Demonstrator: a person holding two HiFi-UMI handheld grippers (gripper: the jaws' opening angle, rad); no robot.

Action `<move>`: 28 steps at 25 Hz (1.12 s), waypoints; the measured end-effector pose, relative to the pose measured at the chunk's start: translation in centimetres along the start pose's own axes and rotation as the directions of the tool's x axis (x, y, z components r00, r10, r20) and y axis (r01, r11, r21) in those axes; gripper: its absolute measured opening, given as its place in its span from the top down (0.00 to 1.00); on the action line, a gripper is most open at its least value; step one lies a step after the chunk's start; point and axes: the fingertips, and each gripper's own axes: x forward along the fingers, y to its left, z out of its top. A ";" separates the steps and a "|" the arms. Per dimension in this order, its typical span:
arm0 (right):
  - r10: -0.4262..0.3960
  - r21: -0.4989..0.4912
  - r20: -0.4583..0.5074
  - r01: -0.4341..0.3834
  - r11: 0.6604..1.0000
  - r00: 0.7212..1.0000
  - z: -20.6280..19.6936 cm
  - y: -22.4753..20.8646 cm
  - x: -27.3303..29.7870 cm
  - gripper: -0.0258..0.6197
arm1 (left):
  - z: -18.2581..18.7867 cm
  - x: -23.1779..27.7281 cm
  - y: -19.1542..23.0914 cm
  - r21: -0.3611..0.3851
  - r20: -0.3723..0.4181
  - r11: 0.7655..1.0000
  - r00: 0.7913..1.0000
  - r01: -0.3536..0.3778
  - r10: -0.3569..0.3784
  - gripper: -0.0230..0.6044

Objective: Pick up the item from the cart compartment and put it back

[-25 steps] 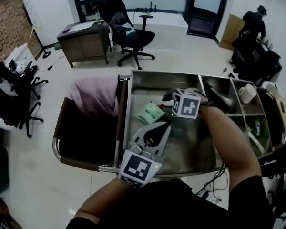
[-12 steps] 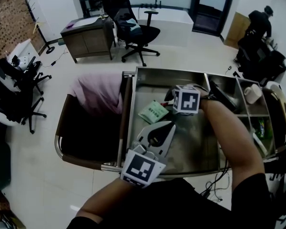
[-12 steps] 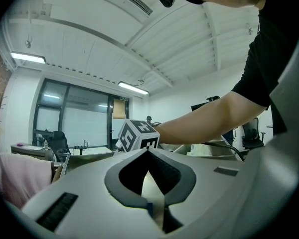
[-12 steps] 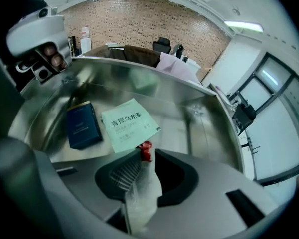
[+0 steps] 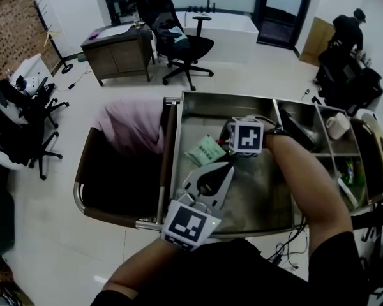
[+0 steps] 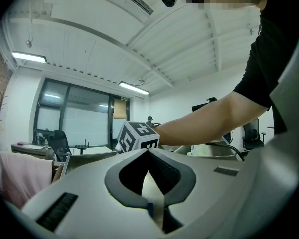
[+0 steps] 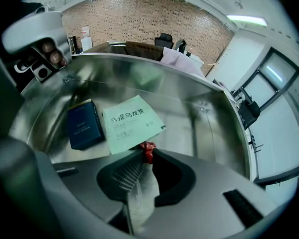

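Observation:
A green tea packet (image 7: 132,123) lies flat on the cart's steel tray (image 7: 209,118), with a dark blue box (image 7: 84,123) beside it. My right gripper (image 7: 147,153) is low over the tray at the packet's near edge. Its jaws are closing, and a small red crumpled item (image 7: 148,150) is pinched between the tips. In the head view the marker cube of the right gripper (image 5: 230,148) sits just right of the green packet (image 5: 204,150). My left gripper (image 5: 228,167) hovers nearer the tray's front edge, shut and empty, and its tips meet in the left gripper (image 6: 148,152) view.
The cart's tray (image 5: 262,190) has side compartments at the right holding a white mug (image 5: 335,125) and small packets. A pink cloth (image 5: 131,126) lies in the dark bin at the left. An office chair (image 5: 179,43), a desk and a person (image 5: 348,30) stand beyond.
The right gripper's marker cube has slid slightly left toward the green packet. The left gripper has hardly moved.

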 end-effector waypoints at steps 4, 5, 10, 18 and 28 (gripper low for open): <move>-0.007 0.010 0.003 0.007 1.000 1.000 0.0 0.1 -0.1 0.85 | -0.2 0.0 0.1 0.010 0.001 1.000 1.000 0.000 0.000 0.96; -0.011 0.012 0.003 0.011 1.000 1.000 -0.1 0.1 -0.2 0.86 | -0.2 0.0 0.2 0.013 0.000 1.000 1.000 0.000 0.000 0.96; -0.090 0.044 -0.017 0.091 0.995 0.996 -0.9 -1.2 -1.3 0.87 | -0.2 0.0 0.3 0.014 0.001 1.000 1.000 -0.009 0.009 0.96; -0.260 0.109 0.000 0.258 0.960 0.966 -1.0 -3.6 -4.8 0.87 | 0.1 0.0 0.2 0.022 0.013 1.000 1.000 -0.008 0.008 0.96; -0.471 0.397 0.105 0.397 0.828 0.876 -1.4 -4.7 -9.7 0.87 | 0.7 -0.3 0.7 0.002 0.039 0.999 0.999 -0.034 0.034 0.96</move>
